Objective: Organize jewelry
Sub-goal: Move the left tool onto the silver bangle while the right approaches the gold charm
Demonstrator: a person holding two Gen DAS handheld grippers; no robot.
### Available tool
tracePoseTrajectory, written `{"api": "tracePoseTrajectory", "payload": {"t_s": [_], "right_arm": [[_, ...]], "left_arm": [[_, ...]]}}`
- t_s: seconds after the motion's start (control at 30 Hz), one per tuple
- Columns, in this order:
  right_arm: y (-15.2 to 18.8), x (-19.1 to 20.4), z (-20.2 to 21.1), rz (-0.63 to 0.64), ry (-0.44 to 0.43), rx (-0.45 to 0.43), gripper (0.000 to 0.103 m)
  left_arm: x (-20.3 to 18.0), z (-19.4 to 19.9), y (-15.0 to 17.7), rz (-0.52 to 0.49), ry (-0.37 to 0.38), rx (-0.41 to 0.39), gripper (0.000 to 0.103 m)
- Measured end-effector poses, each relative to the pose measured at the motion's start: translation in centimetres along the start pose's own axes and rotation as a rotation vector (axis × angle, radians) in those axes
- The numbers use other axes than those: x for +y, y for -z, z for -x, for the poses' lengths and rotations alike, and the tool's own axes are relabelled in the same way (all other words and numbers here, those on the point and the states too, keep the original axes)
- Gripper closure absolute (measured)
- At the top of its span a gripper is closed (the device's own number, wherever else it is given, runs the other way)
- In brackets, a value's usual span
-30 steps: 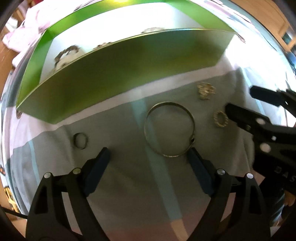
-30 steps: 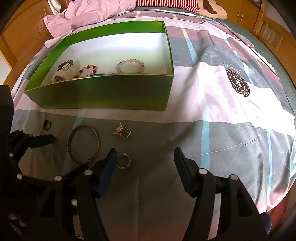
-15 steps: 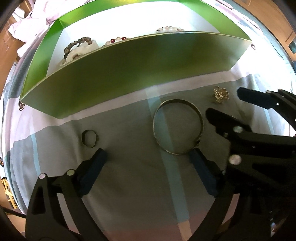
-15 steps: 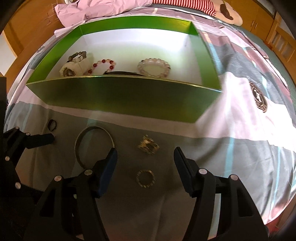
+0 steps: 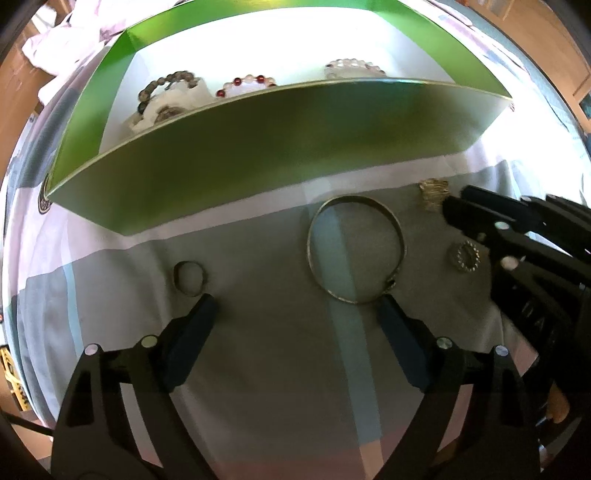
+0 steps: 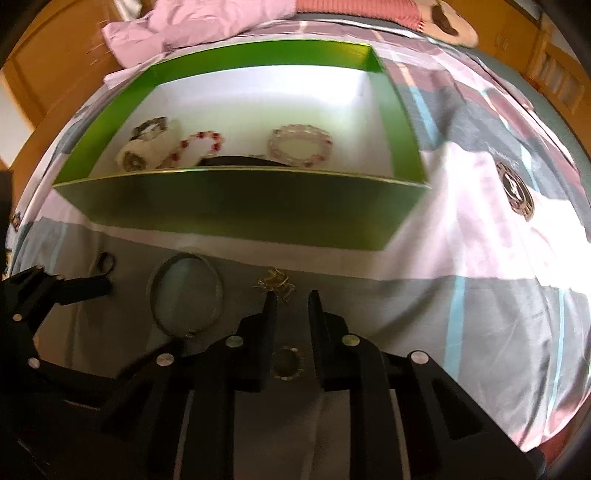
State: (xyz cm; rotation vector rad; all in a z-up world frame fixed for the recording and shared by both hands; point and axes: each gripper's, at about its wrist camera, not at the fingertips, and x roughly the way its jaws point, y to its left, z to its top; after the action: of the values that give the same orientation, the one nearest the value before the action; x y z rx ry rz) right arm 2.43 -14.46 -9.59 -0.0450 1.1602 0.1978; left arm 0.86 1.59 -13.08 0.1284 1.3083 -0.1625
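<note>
Your right tool (image 6: 291, 295) is closing, nothing pinched yet; centre it over the gold charm (image 6: 275, 282) on the bed (image 6: 480, 258). Left tool (image 5: 295, 306) gapes wide, empty.

Bed with patchwork bedspread (image 6: 480, 236), crumpled pink cloth (image 6: 166, 26), wooden furniture (image 6: 48, 59), bright daylight

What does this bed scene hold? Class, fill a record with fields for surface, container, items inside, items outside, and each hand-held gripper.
surface: patchwork bedspread
container: green box, open top
inside box: grey bead bracelet, red-and-white bead bracelet, pale bead bracelet
outside box: large bangle, small dark ring, gold ornament, sparkly ring
left hand-held gripper: open, nothing between the fingers
right hand-held gripper: closing, near the gold ornament, grip unclear
</note>
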Motion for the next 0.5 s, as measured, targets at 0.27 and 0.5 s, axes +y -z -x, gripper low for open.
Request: {"api": "tracePoseTrajectory", "payload": {"t_s": [0.27,0.5], "right_arm": [[-0.1,0.2,0.7,0.013,-0.005,-0.029,0.05],[-0.8,2.1,-0.4,0.07,0.005,-0.021,0.05]], "left_arm": [[1.6,0.3,0.3,0.02,-0.011,0.005,0.014],[0.9,1.2,-0.2,0.018,-0.014,0.005,0.014]]}}
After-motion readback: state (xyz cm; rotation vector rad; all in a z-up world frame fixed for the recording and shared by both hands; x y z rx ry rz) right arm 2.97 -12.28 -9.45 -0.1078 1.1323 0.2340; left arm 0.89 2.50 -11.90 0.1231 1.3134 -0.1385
